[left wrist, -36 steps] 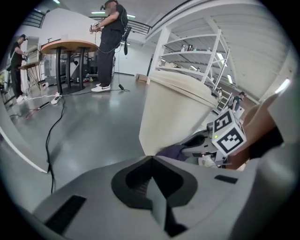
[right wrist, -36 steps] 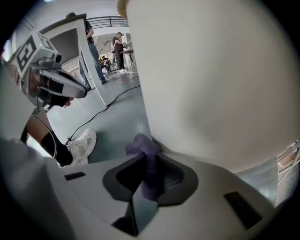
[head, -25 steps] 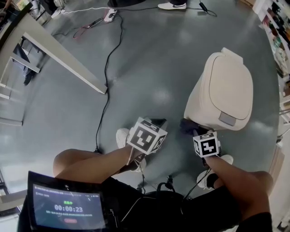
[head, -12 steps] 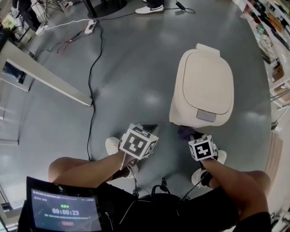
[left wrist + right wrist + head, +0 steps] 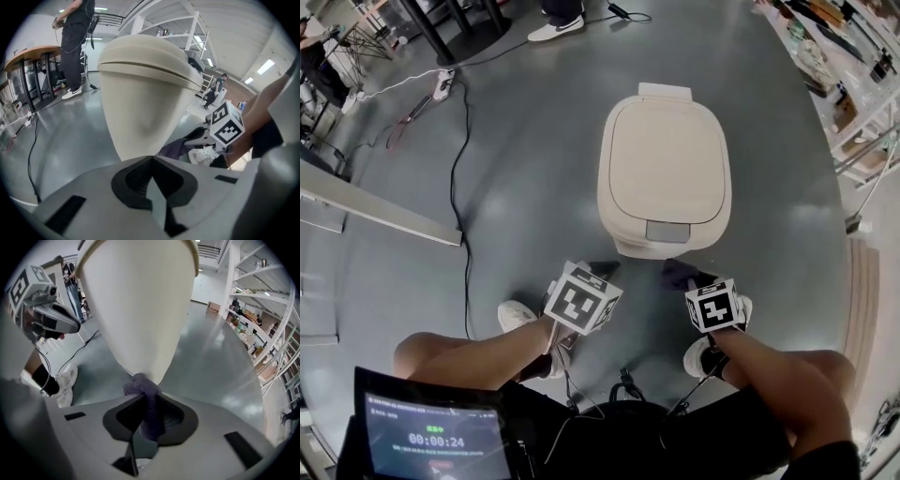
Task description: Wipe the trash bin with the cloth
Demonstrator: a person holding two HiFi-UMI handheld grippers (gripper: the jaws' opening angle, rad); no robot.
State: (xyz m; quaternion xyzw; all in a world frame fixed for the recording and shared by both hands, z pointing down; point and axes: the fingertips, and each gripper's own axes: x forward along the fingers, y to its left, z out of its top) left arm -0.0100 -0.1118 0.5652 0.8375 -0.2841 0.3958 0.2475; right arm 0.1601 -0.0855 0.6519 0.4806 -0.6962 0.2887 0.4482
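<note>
A cream trash bin with its lid down stands on the grey floor just ahead of both grippers. My right gripper is shut on a dark purple cloth, which bunches against the bin's lower front wall. My left gripper hangs close to the bin's lower left side; its jaws are shut with nothing between them. In the left gripper view, the right gripper and the cloth show beside the bin. The right gripper view catches the left gripper at its upper left.
A black cable runs across the floor on the left, past a long metal beam. Shelving lines the right side. My white shoes are just behind the grippers. A person stands by a table further off.
The bin has shifted from the right of the head view to its middle as the view swung. Both grippers have stayed at the bin's front base, with the cloth still held.
</note>
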